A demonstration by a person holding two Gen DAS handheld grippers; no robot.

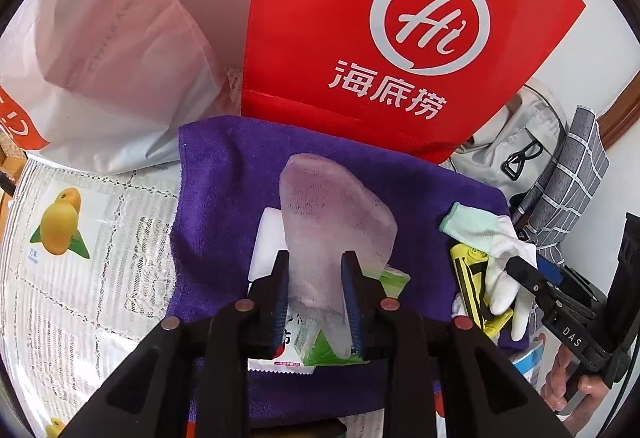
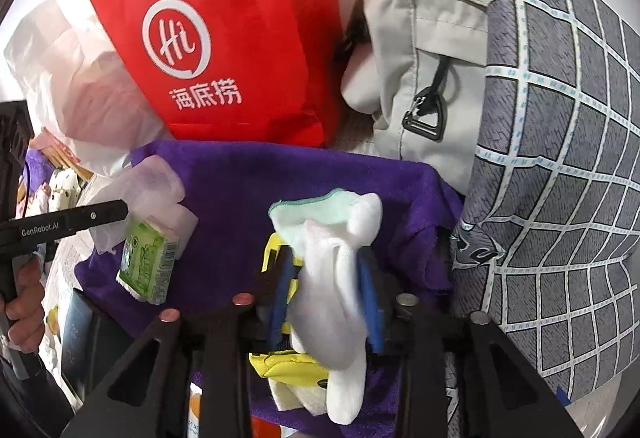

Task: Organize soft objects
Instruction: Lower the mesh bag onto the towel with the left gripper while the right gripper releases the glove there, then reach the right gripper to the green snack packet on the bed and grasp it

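Your left gripper (image 1: 316, 298) is clamping the translucent pink sock (image 1: 332, 213); sock is hanging above the purple towel (image 1: 224, 205), over the green tissue pack (image 1: 394, 280) lying there; your right gripper (image 2: 326, 294) is pinching the white glove (image 2: 340, 278) at mid-length, mint cuff up, fingers drooping past the jaws, above the yellow item (image 2: 288, 366) on the same towel.

Both pieces are limp, so you're carrying slack; I'd judge the step as sorting each onto the towel. Keep both grips tight until fabric is touching down; lower straight, let the free end land first, then release so it's lying flat. Watch the glove fingers snagging on the yellow item; watch the sock draping over the tissue pack. Red bag (image 1: 360, 17) and grey pouch (image 2: 416, 77) are crowding the back edge; stay forward of them.
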